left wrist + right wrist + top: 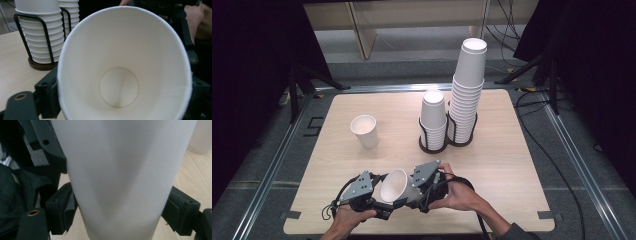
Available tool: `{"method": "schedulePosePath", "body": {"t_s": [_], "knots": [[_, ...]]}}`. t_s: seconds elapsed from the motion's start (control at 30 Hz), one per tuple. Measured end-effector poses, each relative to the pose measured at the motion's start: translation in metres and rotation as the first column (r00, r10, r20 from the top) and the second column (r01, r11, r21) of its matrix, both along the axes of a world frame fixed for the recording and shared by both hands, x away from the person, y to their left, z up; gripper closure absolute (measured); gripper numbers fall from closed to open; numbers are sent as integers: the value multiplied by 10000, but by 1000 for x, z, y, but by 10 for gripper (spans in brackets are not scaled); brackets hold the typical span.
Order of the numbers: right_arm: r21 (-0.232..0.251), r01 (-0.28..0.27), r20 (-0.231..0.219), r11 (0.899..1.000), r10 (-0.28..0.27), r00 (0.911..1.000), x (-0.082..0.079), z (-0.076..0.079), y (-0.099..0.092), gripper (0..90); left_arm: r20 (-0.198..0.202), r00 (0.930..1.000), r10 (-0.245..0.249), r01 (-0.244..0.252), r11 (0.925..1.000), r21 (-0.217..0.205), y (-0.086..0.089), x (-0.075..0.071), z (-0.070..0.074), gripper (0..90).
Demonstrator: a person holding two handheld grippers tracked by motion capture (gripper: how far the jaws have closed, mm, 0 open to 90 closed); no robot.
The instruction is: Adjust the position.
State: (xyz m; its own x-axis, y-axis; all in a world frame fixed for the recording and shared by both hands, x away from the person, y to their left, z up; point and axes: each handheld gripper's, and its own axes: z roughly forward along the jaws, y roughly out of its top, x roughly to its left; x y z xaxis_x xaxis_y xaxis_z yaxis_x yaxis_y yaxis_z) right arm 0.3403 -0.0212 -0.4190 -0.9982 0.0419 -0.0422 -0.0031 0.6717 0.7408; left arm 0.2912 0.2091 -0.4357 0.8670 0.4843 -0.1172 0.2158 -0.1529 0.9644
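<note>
Wooden table (362, 170) with two wire holders of stacked cups (433, 122) at the far side and a single upright cup (365, 131) to the left. Near the front edge, a paper cup (395, 186) lies tilted between both grippers. Right gripper (120, 217): jaws clamped on the cup's wall, denting it. Left gripper (379, 200): jaws partly apart at the rim; contact cannot be told.

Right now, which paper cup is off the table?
The cup held tipped between the two tools; the lone cup stands on the table, the rest sit stacked in racks.
</note>
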Motion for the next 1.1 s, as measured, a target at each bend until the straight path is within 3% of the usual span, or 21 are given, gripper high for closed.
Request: {"method": "schedulePosePath", "body": {"t_s": [0.1,0.2,0.23,0.33,0.6,0.73,0.83,0.93,1.1], "knots": [[813,115,-411,9966,-82,9991,2,1,-2,225,-106,9996,252,-261,9950,-966,4,3,0,88],[1637,369,-882,9858,-226,9958,4,1,-2,226,-186,9987,485,-509,9853,-1632,5,2,-1,68],[1875,367,-856,9816,-209,9961,5,1,-2,226,-228,9984,511,-544,9829,-1761,4,1,-1,73],[2102,502,-1182,9764,-255,9927,5,-1,0,226,-21,9987,505,-501,9834,-1744,3,0,-1,129],[2368,572,-1389,9699,-245,9900,5,-4,1,221,-2,9985,553,-544,9824,-1787,3,-1,0,134],[2405,478,-1391,9695,-144,9902,5,-5,2,214,143,9989,438,-409,9859,-1621,3,-1,0,151],[2417,661,-1646,9681,-262,9860,5,-6,2,203,127,9990,436,-409,9853,-1656,4,-1,0,162],[2247,794,-1587,9712,-439,9863,6,-7,1,156,139,9984,544,-509,9812,-1861,6,0,2,166],[1931,1091,-1646,9751,-774,9833,10,-10,-8,159,112,9920,1256,-1225,9809,-1512,14,4,3,166]]}}
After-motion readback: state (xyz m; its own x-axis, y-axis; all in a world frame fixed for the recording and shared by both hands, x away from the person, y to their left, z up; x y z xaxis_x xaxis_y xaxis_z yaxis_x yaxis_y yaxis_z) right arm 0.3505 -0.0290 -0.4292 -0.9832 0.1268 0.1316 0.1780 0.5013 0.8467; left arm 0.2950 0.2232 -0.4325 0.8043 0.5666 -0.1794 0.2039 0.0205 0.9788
